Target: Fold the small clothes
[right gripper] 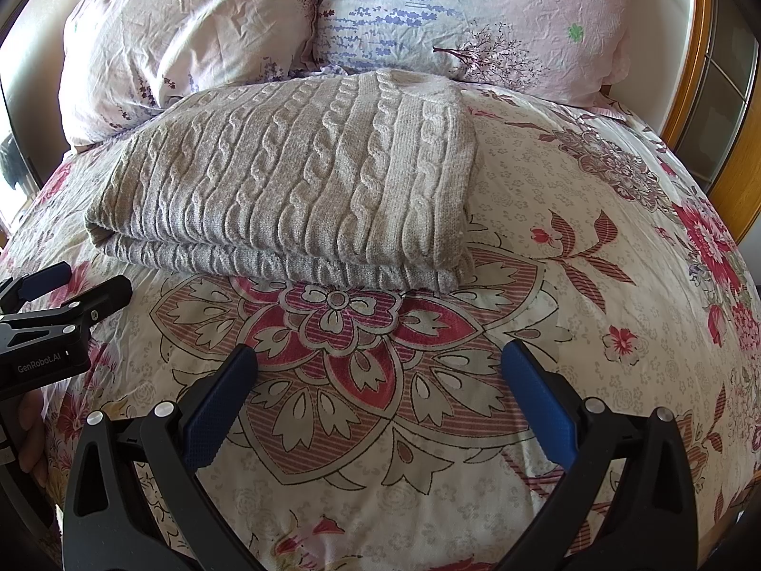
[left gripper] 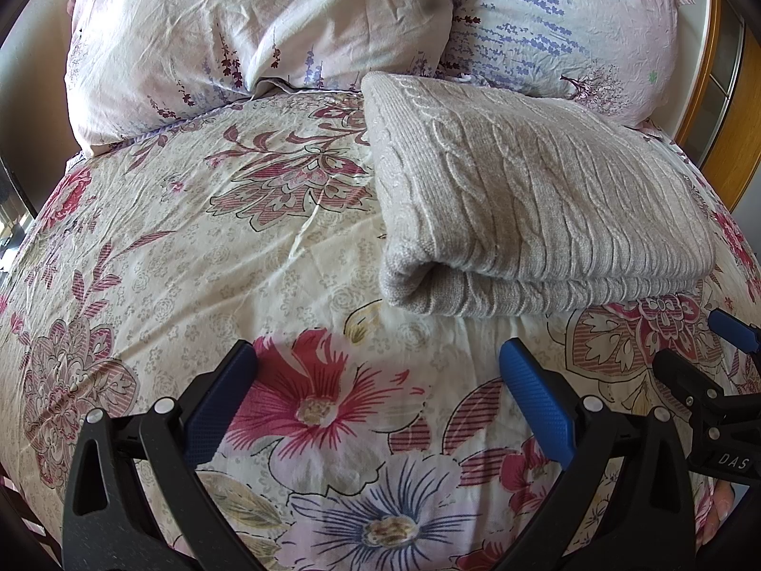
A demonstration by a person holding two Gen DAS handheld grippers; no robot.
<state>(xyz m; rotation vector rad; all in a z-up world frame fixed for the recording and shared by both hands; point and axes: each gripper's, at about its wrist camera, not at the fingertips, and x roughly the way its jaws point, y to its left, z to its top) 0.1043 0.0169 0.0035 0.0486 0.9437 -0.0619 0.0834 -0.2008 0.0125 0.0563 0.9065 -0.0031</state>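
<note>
Both claws, left (left gripper: 378, 399) and right (right gripper: 378, 399), gape empty before the folded grey cable-knit sweater (right gripper: 304, 181) just ahead on the floral bed cover (right gripper: 547, 285); folding looks finished, next likely withdrawal.

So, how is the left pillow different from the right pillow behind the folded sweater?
The left pillow is mostly plain pale pink with sparse dark sprigs; the right pillow carries a blue lavender print and a tree motif. The left pillow stands apart from the folded grey cable-knit sweater; the right pillow sits directly behind it. Both have wrinkled pinkish covers and stand at the bed's head.
</note>
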